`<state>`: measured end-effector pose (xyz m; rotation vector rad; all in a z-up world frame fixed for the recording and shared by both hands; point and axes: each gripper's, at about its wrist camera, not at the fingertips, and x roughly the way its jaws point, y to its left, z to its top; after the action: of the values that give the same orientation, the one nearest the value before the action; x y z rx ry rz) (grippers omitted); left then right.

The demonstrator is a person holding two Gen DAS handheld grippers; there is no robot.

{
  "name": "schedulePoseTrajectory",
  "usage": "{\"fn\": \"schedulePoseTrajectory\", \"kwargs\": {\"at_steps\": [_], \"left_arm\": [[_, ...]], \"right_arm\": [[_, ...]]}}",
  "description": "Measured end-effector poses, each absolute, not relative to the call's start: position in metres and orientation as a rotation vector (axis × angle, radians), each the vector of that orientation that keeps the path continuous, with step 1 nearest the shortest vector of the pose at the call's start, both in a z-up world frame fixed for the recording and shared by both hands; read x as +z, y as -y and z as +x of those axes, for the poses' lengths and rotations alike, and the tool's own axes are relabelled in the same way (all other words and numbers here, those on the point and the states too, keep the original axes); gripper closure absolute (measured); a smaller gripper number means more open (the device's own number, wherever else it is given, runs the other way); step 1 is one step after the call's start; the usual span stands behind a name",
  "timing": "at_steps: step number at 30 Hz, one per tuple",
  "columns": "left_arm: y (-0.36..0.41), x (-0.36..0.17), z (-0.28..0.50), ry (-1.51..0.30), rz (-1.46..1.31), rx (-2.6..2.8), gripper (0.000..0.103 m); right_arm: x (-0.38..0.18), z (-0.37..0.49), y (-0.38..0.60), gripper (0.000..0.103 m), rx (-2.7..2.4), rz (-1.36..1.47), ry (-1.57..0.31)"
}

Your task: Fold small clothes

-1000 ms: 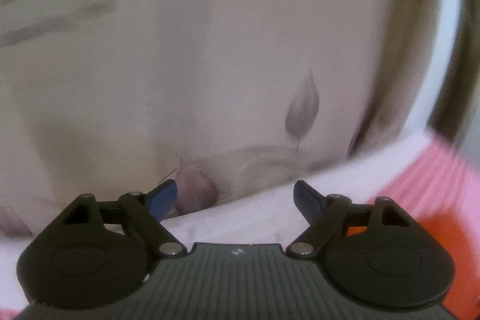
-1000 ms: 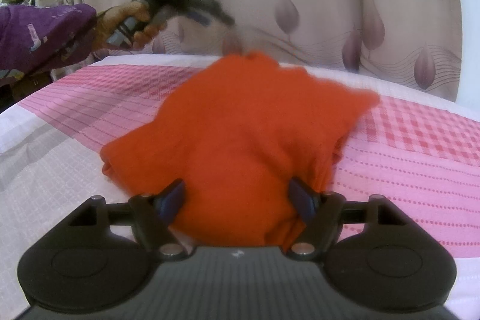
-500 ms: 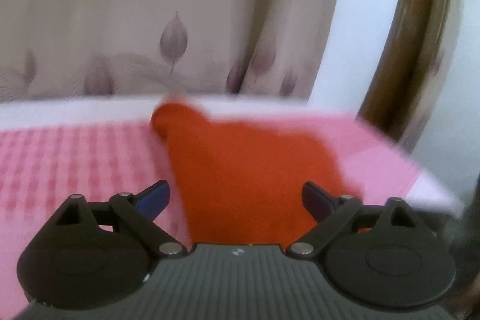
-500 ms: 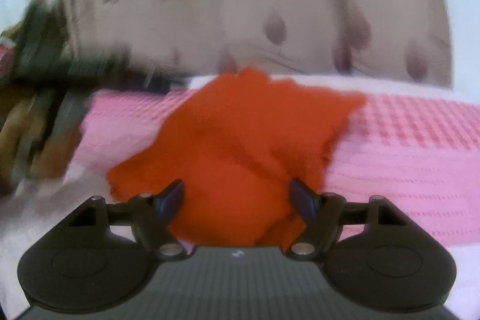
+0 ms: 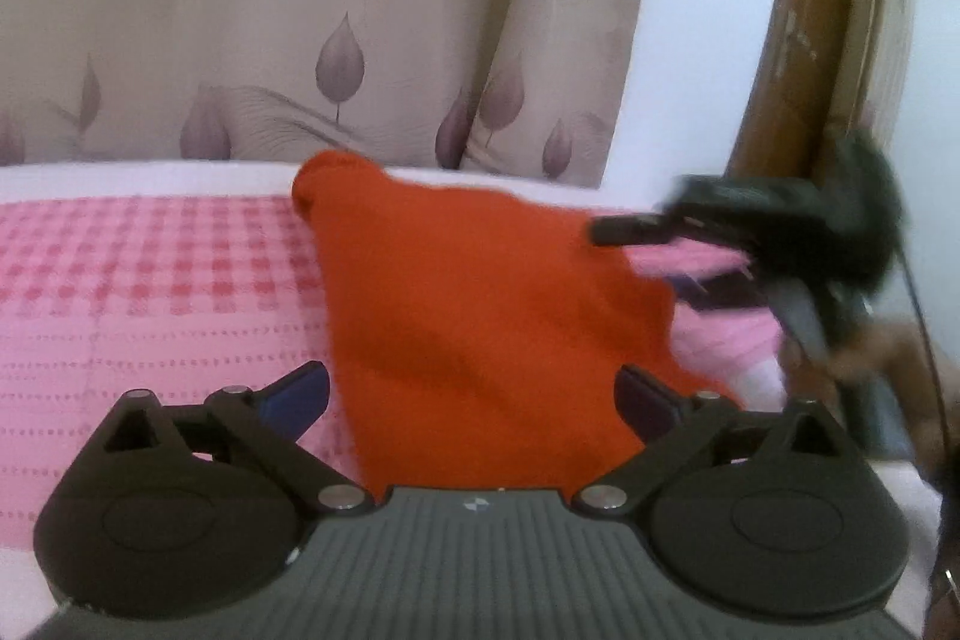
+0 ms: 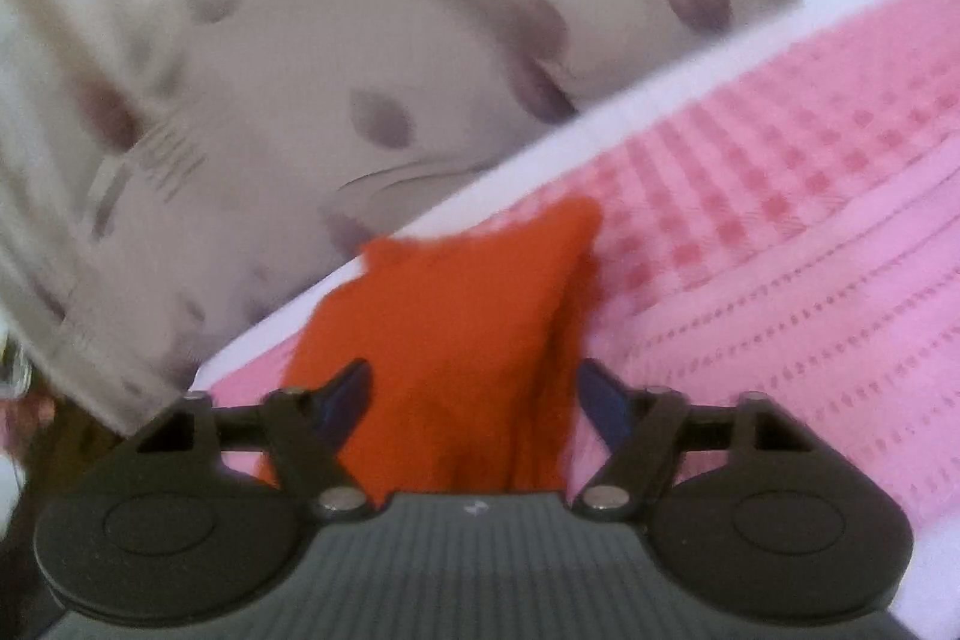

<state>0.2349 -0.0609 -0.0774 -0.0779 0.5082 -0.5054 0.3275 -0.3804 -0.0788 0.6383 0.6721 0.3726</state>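
Orange garment point(image 5: 480, 316) lying crumpled on pink checked bedspread point(image 5: 150, 280), reaching from the near edge between the blue-tipped fingers to a bunched corner at the far side by the white bed border. Left claw point(image 5: 474, 394) hovering low over the near part of the cloth, fingers spread wide, pinching nothing. Right claw point(image 6: 474, 394) also spread wide, orange garment point(image 6: 456, 328) sitting between its tips and running under the body; contact with the cloth impossible to tell. Right wrist view tilting hard, bedspread point(image 6: 780, 232) slanting up to the right, all blurred. In the left wrist view, right claw point(image 5: 624, 231) showing as a dark blurred shape at the right, its tip at the garment's right edge; touching or not, cannot tell. Beige leaf-print curtain point(image 5: 300, 40) hanging behind the bed on the far side, white wall and brown wooden frame point(image 5: 798, 40) to its right.
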Motion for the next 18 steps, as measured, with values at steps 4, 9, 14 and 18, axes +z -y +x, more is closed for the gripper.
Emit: {"fn": "schedulePoseTrajectory", "kwargs": {"at_steps": [4, 9, 14, 18], "left_arm": [[0.055, -0.076, 0.228, -0.453, -0.11, -0.5, 0.001], [0.059, -0.076, 0.231, -0.486, -0.107, -0.509, 0.001], [0.068, -0.077, 0.229, -0.488, -0.052, -0.528, 0.0], [0.068, -0.079, 0.231, -0.49, -0.043, -0.528, 0.0]], "right_arm": [[-0.07, 0.359, 0.357, 0.081, 0.431, 0.572, -0.66], [-0.071, 0.368, 0.36, 0.082, 0.435, 0.501, -0.64], [-0.09, 0.374, 0.386, 0.081, 0.468, 0.658, -0.666], [-0.074, 0.346, 0.395, 0.077, 0.435, 0.701, -0.564]]}}
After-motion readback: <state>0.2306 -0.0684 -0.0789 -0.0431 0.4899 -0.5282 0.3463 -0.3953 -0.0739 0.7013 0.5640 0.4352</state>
